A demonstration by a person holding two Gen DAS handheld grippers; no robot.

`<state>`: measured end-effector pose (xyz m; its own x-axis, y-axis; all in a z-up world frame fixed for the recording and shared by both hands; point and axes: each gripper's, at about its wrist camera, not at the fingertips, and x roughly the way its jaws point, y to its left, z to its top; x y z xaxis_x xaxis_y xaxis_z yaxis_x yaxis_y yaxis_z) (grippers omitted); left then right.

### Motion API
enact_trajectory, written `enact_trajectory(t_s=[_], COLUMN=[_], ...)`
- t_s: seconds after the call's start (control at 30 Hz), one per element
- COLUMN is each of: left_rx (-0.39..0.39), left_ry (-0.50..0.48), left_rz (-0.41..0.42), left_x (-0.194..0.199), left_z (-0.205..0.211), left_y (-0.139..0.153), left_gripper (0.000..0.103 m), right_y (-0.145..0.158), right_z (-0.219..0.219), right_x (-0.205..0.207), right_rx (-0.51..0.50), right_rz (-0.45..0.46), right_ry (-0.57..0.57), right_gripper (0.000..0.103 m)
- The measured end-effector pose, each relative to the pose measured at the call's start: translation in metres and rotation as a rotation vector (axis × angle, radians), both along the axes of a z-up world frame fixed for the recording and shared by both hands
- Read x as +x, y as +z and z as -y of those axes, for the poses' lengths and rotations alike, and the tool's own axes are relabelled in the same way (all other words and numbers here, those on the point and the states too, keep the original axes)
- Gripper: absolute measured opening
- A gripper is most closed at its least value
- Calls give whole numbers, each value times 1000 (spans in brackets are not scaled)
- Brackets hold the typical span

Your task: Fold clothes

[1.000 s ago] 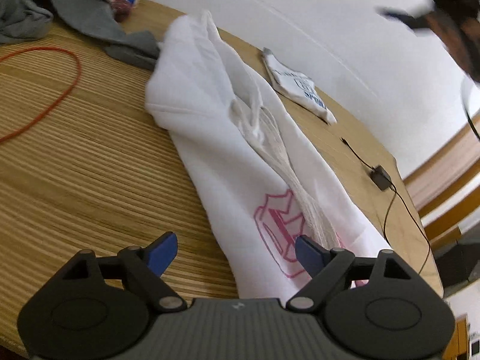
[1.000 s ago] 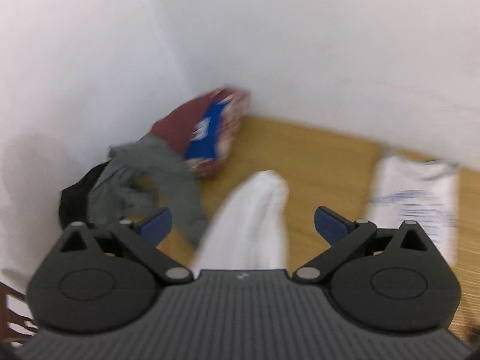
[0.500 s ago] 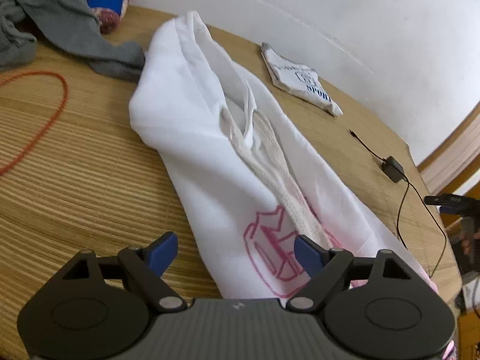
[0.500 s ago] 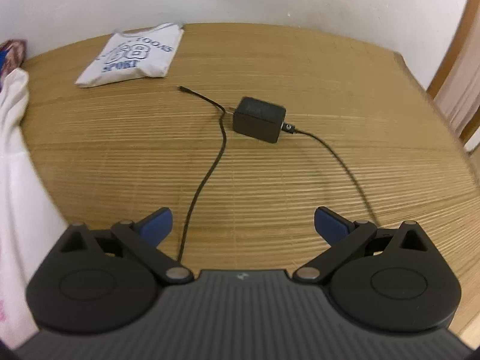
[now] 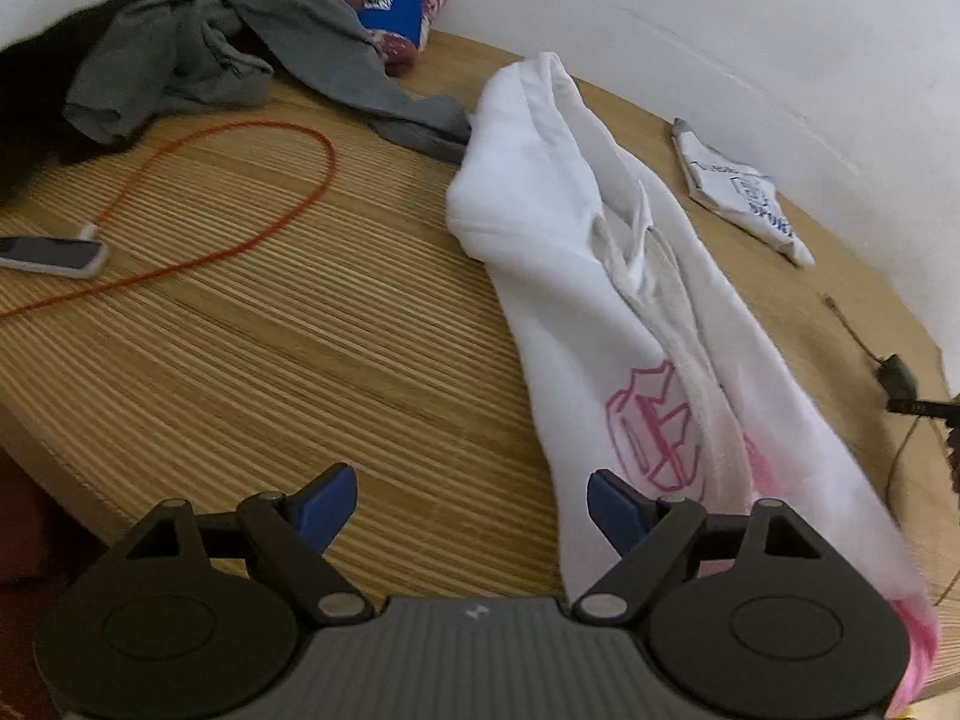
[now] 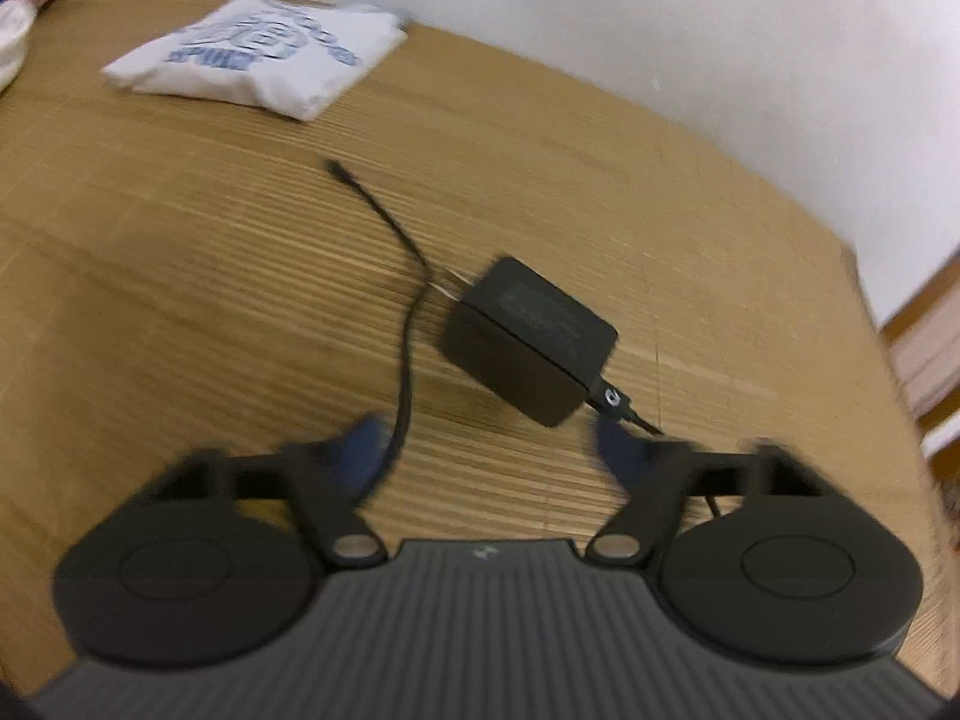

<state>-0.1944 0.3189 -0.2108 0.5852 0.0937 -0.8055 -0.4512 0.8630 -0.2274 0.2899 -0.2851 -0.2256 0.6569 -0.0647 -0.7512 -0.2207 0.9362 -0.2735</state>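
Note:
A long white garment [image 5: 576, 276] with a pink print lies crumpled lengthwise on the wooden table [image 5: 300, 360]. My left gripper [image 5: 471, 501] hovers open over the table near the garment's lower end, and its right fingertip overlaps the cloth's edge in the picture. My right gripper [image 6: 489, 447] is low over the table, blurred, its jaws closing. A black power adapter [image 6: 528, 339] lies just ahead of them and its cable [image 6: 405, 312] runs past the left finger. Neither pad presses on anything. A folded white T-shirt [image 6: 258, 54] with blue print lies beyond.
A grey garment [image 5: 240, 48] and a red-and-blue one [image 5: 390, 0] are piled at the far left by the wall. An orange cable [image 5: 252, 192] loops to a phone [image 5: 54, 255] at the left edge. The table's near edge runs at the lower left.
The left view pulled back and swung left, bringing the grey pile and phone into sight. The right gripper swept down from the clothes pile to the adapter, and its jaws narrowed.

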Motion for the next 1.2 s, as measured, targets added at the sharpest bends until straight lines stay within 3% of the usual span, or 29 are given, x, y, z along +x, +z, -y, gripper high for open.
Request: enact_trajectory(t_s=[0.1,0.23,0.4,0.63,0.87,0.97,1.0,1.03,1.13,1.2], left_rx=[2,34,101,182,186,173,164,150,100,82], left_ry=[13,-63,-182,-211,-184,-191,-194,-194,-192,-191], left_rz=[-19,-39,-69,-127,-156,-145,-140,-135,-123,-115], left_x=[4,18,29,30,46,52,54,57,66,72], left_z=[11,39,74,98,98,101,101,100,99,99], left_y=[-3,-4,-5,-7,-1,-3,-5,-7,-16,-20], left_gripper=[85,86,86,85,85,85,85,85,84,84], right_y=[-2,-3,-6,-5,-4,8,15,25,62,79], right_z=[7,10,43,129,242,282,293,295,273,225], right_x=[9,23,51,115,152,128,113,91,26,6], right_rx=[16,-1,-26,-70,-87,86,164,246,417,370], right_rz=[22,47,108,126,88,67,72,127,413,485], right_ry=[6,13,-132,-303,-538,-605,-629,-640,-590,-468], right_gripper=[57,47,47,47,48,54,71,103,103,103])
